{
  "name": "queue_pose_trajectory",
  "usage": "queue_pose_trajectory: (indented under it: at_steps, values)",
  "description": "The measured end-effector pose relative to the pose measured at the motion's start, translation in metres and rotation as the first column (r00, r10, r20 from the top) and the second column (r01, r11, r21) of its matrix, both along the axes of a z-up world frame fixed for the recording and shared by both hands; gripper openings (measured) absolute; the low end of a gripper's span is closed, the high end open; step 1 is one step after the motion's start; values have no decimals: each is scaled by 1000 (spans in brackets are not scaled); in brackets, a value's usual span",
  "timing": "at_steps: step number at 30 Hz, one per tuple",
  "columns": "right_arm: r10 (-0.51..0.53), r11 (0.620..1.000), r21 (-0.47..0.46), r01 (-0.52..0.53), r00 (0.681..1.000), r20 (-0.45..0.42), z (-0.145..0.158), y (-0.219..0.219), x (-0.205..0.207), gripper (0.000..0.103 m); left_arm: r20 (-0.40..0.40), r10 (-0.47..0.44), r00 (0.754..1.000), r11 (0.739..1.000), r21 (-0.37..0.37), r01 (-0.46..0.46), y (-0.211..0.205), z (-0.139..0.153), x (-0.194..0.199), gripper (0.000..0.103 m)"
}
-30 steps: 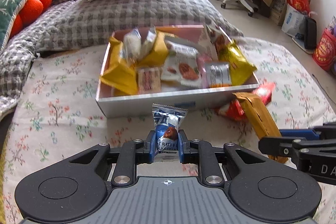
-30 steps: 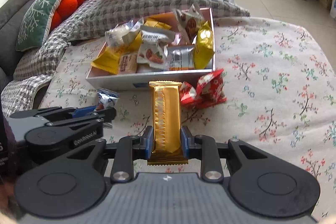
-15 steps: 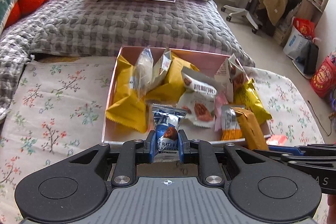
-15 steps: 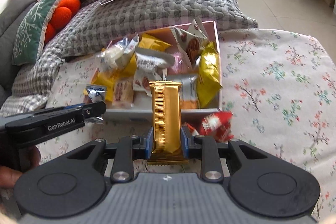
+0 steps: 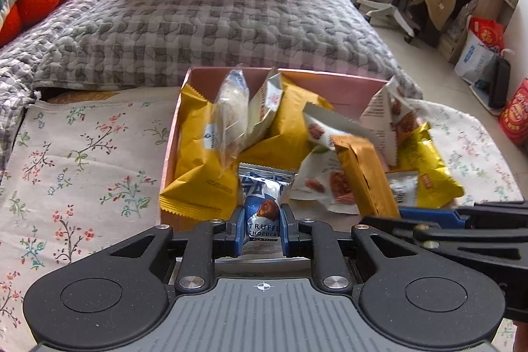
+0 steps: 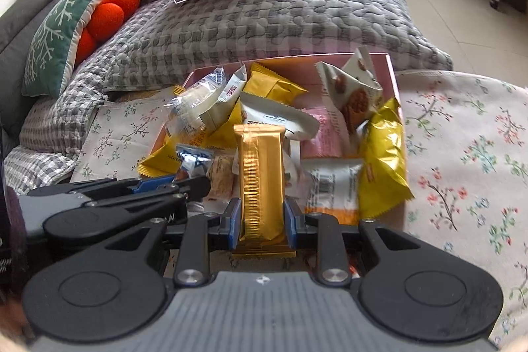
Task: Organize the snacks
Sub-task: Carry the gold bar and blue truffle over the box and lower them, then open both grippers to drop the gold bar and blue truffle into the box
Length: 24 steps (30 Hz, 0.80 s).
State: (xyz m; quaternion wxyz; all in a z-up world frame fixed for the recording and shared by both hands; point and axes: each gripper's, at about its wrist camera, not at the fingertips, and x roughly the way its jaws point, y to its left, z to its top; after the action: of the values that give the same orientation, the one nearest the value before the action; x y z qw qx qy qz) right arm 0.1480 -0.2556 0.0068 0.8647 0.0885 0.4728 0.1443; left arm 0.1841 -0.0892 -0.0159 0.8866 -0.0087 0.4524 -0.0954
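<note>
Left gripper (image 5: 263,228) pinches the truffle packet (image 5: 263,203); right gripper (image 6: 263,215) clamps the gold bar (image 6: 262,177); mid-frame, the box (image 6: 394,81) is heaped, so dropped snacks may slide off.

Gold bar (image 6: 262,180), blue truffle (image 5: 263,210) over box (image 5: 330,78)

A floral cloth (image 5: 82,160) covers the bed. On it sits a pink box (image 5: 297,78). A grey checked quilt (image 5: 204,32) lies behind.
</note>
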Motion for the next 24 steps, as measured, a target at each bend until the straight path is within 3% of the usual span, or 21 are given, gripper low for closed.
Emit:
queue_pose_trajectory:
  at_steps: [15,24]
  values:
    - [-5,999,-50,7,999,32,-21,15,15,26,9,32,999,999,38,-32,10,-7,7,21]
    - [-20,999,-39,22,999,43,-16,12,11,31,18,29,999,997,69,-30,8,-7,3,23]
